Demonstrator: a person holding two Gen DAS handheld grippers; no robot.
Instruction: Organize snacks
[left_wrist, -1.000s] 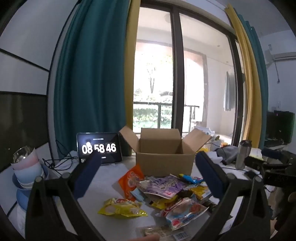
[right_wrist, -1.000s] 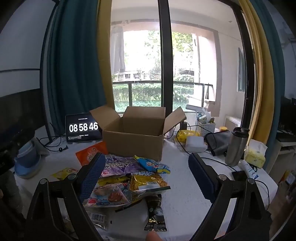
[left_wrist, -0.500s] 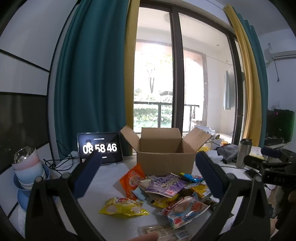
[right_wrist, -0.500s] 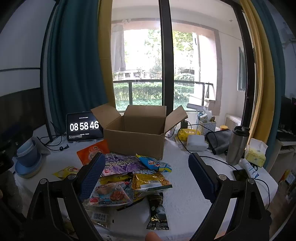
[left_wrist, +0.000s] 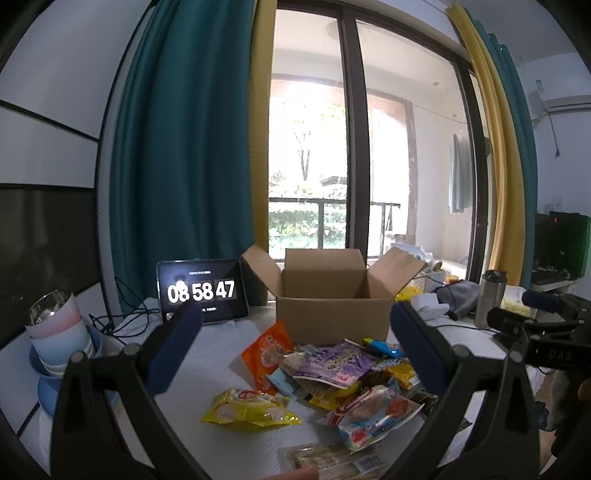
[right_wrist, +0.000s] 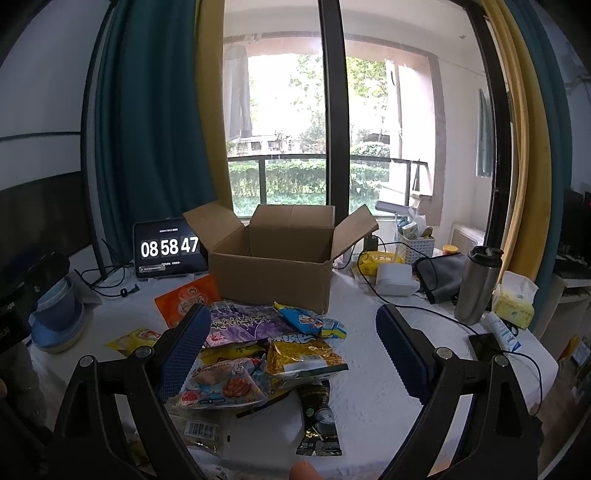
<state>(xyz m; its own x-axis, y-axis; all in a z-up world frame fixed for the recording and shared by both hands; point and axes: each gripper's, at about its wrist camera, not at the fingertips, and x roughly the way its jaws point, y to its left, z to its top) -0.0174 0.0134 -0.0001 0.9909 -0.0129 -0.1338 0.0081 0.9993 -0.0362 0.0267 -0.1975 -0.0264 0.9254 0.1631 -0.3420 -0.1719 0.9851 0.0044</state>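
Observation:
An open cardboard box (left_wrist: 332, 314) (right_wrist: 273, 273) stands on the white table behind a pile of snack packets. The pile holds a purple packet (left_wrist: 332, 363) (right_wrist: 243, 323), an orange packet (left_wrist: 267, 352) (right_wrist: 188, 297), a yellow packet (left_wrist: 251, 406), a gold packet (right_wrist: 303, 356), a blue packet (right_wrist: 310, 319) and a white-and-red packet (left_wrist: 373, 410) (right_wrist: 221, 382). My left gripper (left_wrist: 295, 350) is open and empty, above the pile's left side. My right gripper (right_wrist: 290, 350) is open and empty, above the pile's near side.
A tablet clock (left_wrist: 202, 291) (right_wrist: 168, 248) stands left of the box. Stacked bowls (left_wrist: 55, 332) (right_wrist: 55, 314) sit at the table's left edge. A steel flask (right_wrist: 476, 284), a white charger (right_wrist: 393, 277), a tissue pack (right_wrist: 515, 301), cables and a phone (right_wrist: 487, 345) lie at the right.
Both grippers have shifted slightly with the views; the clock went from 08:58:46 to 08:58:47. Nothing was picked up.

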